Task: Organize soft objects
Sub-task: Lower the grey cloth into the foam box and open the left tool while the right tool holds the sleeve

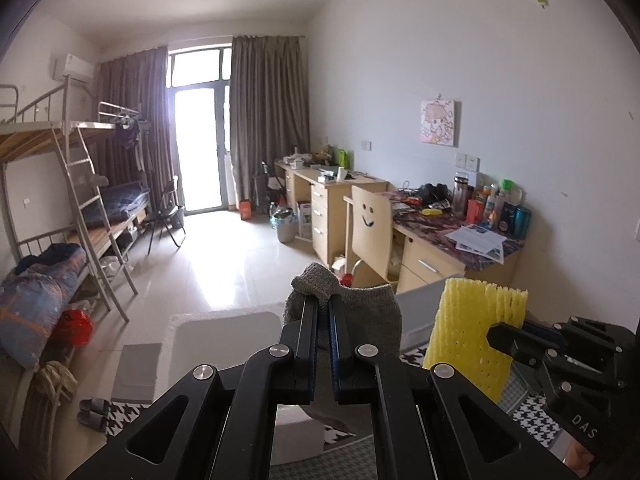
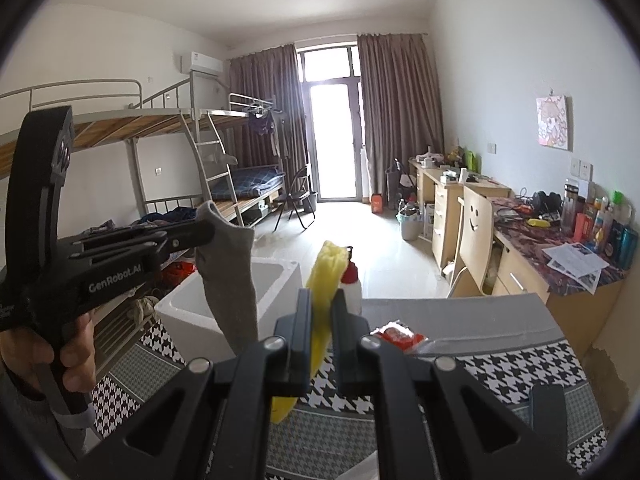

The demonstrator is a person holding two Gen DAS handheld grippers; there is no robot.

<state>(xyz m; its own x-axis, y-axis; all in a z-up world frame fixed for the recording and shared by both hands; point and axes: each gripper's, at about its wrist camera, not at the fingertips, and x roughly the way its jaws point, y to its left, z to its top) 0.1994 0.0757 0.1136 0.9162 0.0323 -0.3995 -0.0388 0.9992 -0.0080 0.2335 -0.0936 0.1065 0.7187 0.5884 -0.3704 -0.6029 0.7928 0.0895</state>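
Note:
My left gripper is shut on a grey sock, which hangs from its jaws; the sock also shows in the right wrist view, dangling above a white foam box. My right gripper is shut on a yellow foam net sleeve, held upright in the air. The sleeve also shows in the left wrist view, to the right of the sock. Both grippers are raised above a houndstooth-patterned cloth.
A white bottle with a red cap and a red packet are on the grey surface ahead. Desks and a chair with a smiley face stand right. Bunk beds stand left. Slippers lie on the floor.

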